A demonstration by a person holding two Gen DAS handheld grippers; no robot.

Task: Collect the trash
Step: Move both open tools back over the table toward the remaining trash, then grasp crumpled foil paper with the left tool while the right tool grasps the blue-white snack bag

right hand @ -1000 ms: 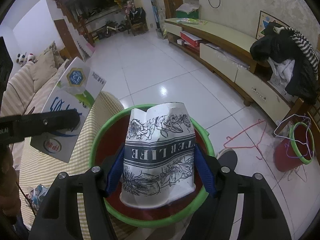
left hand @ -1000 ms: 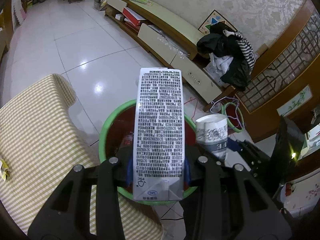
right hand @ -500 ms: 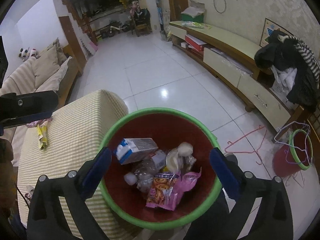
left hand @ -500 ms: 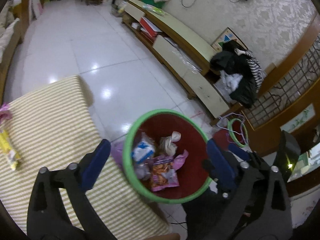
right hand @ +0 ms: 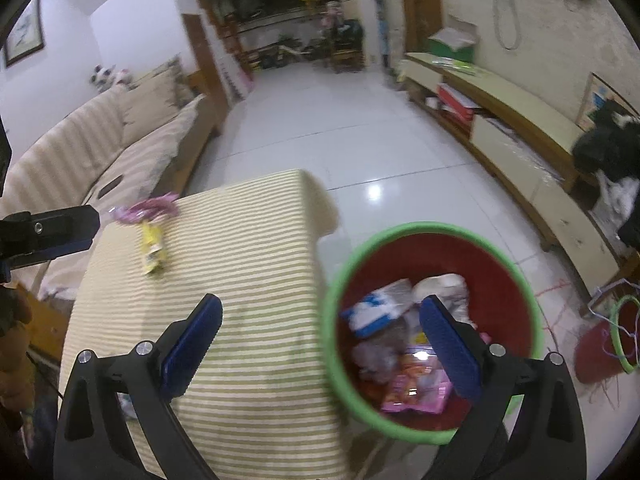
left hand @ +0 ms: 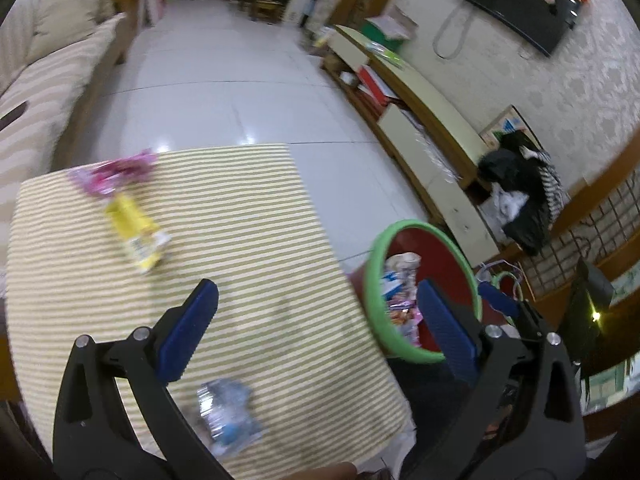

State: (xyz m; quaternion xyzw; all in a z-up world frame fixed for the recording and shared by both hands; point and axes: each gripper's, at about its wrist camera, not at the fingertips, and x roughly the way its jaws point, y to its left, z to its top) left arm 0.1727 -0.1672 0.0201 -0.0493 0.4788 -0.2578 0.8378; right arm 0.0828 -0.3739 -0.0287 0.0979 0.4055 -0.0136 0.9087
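White tile floor (right hand: 340, 148), striped sofa (right hand: 100, 148), low cabinet (right hand: 520, 128)

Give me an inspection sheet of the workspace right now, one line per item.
Surface: striped tablecloth over the table.
Job's things: yellow wrapper, pink wrapper and a blurred clear wrapper lie on the cloth; red bin with green rim beside the table holds trash.
Clutter: dark clothes pile on the low cabinet.
Grippers: left hand-held gripper open, empty; right hand-held gripper open, empty; both have just been opening.
Cables: loop on the wall.
Surroundings: sofa, wall television, tiled floor.
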